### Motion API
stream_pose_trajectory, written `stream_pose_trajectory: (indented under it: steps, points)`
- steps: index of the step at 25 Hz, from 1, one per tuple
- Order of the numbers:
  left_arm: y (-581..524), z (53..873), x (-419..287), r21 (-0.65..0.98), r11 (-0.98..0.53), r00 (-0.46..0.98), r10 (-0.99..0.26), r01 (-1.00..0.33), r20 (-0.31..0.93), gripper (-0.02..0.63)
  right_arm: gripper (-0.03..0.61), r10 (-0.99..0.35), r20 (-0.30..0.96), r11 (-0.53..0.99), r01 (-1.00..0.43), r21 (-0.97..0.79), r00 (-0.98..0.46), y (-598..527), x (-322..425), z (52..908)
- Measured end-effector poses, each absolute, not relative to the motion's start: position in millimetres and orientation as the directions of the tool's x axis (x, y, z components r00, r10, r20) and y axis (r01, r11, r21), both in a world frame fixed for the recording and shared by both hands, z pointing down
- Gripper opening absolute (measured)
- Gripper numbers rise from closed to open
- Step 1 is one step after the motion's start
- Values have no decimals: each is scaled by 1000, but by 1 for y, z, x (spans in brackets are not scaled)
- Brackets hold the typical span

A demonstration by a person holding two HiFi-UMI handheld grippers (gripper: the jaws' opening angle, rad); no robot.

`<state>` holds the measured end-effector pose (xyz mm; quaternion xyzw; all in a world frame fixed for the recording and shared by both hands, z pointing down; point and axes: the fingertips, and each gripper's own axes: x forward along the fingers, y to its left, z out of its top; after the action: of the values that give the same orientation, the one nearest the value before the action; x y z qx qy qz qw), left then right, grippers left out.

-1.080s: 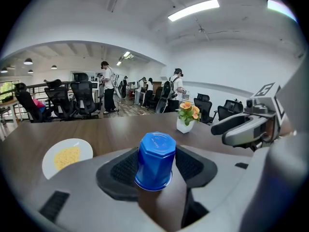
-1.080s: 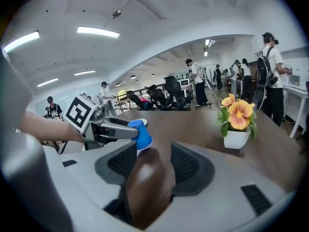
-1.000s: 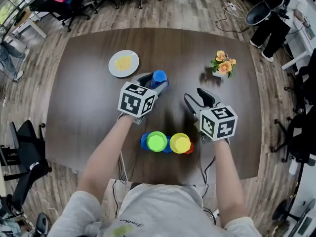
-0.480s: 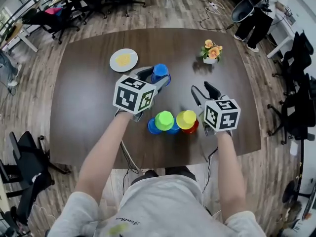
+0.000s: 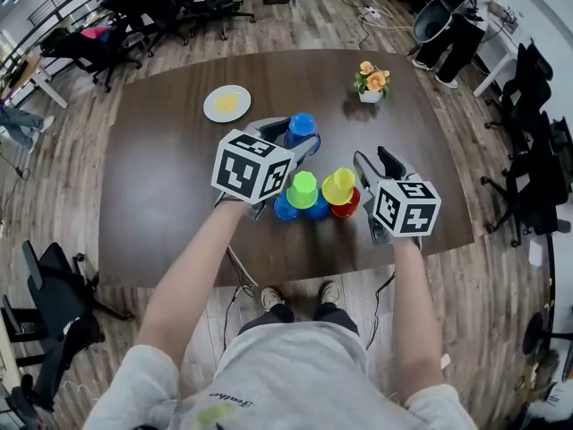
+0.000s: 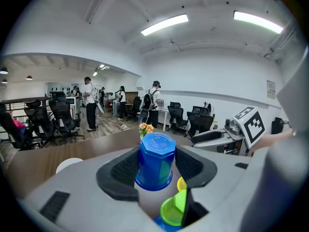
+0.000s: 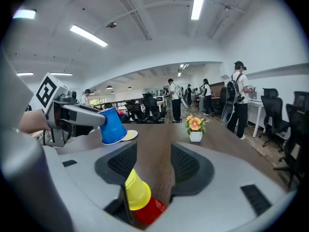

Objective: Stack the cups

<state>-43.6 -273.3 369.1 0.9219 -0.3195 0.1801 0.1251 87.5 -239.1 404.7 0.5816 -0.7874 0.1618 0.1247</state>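
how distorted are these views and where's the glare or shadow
Head view: strong fisheye, the table edges bow outward; the flower pot casts a soft shadow beside it. Left gripper view: black rounded corners, the ceiling light strips are blown white, the blue cup in the jaws is sharp. Right gripper view: same black corners, a bright ceiling strip glares.

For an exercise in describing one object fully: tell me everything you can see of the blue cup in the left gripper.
The blue cup looks like glossy plastic, tapered, with a faceted base bearing faint moulded marks. It is upside down, base up and wider rim below, and shows tilted in the right gripper view. The left gripper clamps its sides between black ribbed pads. It sits beyond the green cup, right of the white plate.
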Motion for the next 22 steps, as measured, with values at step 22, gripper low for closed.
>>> stream_pose_trajectory:
  steps: [22]
  points:
    - [-209, 380, -10, 77, -648, 599, -644, -758, 476, 238, 224, -788, 362, 477, -866, -151, -497, -193, 89, 413]
